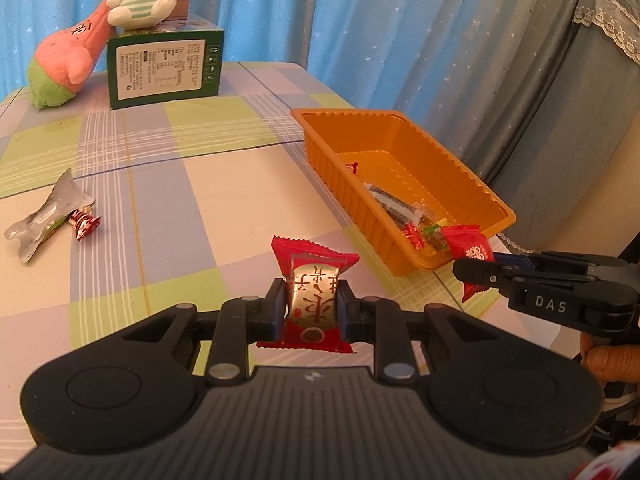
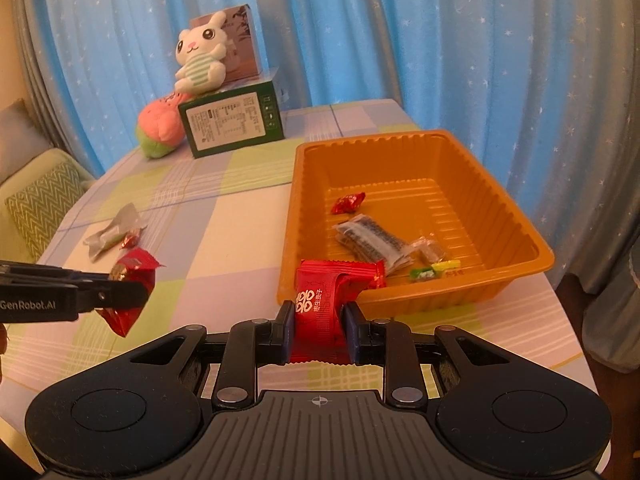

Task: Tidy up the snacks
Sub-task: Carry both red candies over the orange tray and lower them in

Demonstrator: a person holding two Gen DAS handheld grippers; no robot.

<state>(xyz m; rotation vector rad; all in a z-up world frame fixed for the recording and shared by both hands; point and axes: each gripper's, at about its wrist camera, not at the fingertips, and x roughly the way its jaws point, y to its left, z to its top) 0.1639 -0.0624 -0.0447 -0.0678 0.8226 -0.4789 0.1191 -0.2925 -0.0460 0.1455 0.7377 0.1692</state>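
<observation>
Above the checked tablecloth (image 1: 168, 208), near the orange tray (image 2: 520, 220), both tools carry a load, presumably so two snacks can go in together. The left gripper (image 1: 313, 308) is clamped on a red and gold snack packet (image 1: 314, 292), held clear of the table; the right gripper (image 2: 318, 326) pinches a red snack packet (image 2: 324, 304) just short of the tray's near rim. Inside the tray lie a red candy (image 2: 348, 203), a dark wrapped bar (image 2: 374, 240) and a few small sweets. A silver wrapper (image 1: 44, 220) and another candy (image 1: 85, 222) wait on the cloth, well apart from the tray.
</observation>
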